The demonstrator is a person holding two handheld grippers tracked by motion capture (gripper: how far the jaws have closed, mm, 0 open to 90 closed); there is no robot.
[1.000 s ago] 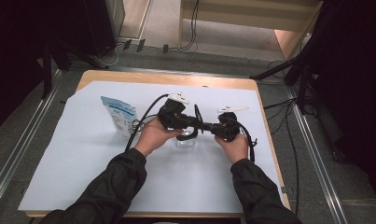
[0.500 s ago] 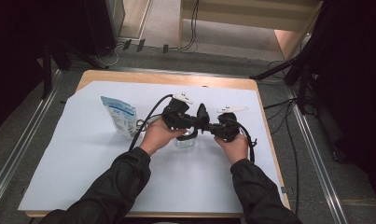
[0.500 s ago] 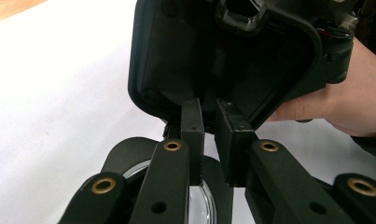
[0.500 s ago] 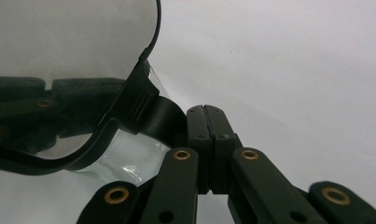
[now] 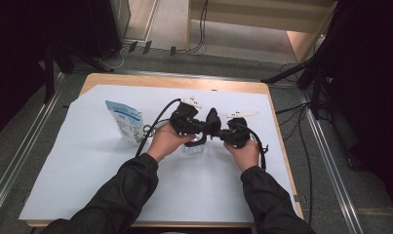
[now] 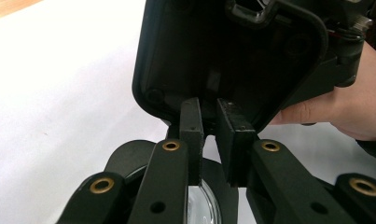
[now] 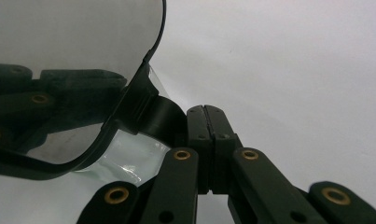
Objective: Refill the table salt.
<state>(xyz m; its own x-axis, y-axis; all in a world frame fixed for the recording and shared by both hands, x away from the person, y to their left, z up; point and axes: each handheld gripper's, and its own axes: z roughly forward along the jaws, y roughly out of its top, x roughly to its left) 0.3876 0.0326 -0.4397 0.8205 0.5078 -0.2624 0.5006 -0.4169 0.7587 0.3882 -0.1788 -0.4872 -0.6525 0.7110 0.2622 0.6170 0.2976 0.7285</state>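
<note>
- Room and surface: a wooden table stands on a grey floor with dark stands around it. A white sheet covers most of the tabletop.
- High view: the person's left hand and right hand bring the left gripper and the right gripper tip to tip near the table's middle. A clear container rests on the sheet just below them. A blue pouch stands apart at the left, untouched.
- Left gripper view: the jaws are nearly together with a thin slit between the pads and nothing visible in it. They point at the right gripper's body. The container's round black-rimmed top lies directly beneath.
- Right gripper view: the jaws are pressed flat together. A black rim piece of the container touches the side of one jaw. Whether any part is pinched cannot be told from here, because the rim hides the contact.
- Procedure, as judged:
  - The work appears to be on the container's top.
  - Keep one gripper steady against the rim as a brace.
  - Widen the left jaws before seating them squarely on the black edge.
  - Apply force slowly, because clear walls slip and the container can skid on the paper.
</note>
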